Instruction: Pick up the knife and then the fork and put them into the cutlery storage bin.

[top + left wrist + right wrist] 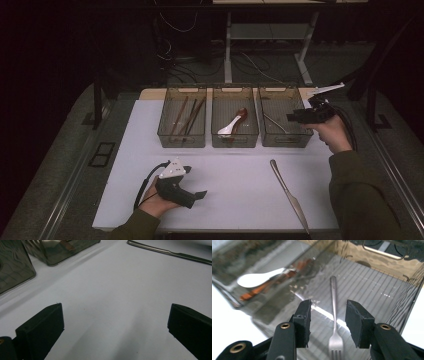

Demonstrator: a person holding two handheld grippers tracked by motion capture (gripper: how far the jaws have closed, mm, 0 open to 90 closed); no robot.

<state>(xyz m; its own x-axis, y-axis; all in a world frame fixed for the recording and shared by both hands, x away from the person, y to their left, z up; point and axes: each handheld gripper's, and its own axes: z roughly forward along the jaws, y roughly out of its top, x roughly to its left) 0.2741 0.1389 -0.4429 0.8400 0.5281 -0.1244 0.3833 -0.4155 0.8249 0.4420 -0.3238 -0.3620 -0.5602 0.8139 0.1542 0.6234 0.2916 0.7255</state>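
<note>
Right hand-held gripper (327, 322) above right bin (285, 139), jaws parted, empty; fork (334, 315) on bin floor directly below, long axis along gripper's line of sight. Knife (290, 195) on tabletop (235, 175), handle end toward bins. Left hand-held gripper (200, 195) wide apart, empty, low over tabletop, farther from knife.

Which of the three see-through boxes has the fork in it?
The right-hand box, the one the right gripper hangs over. A silver fork lies in it. The middle box holds spoons, and the left box holds chopsticks.

fork (334, 322) in right bin (283, 140); knife (290, 196) before it.
</note>
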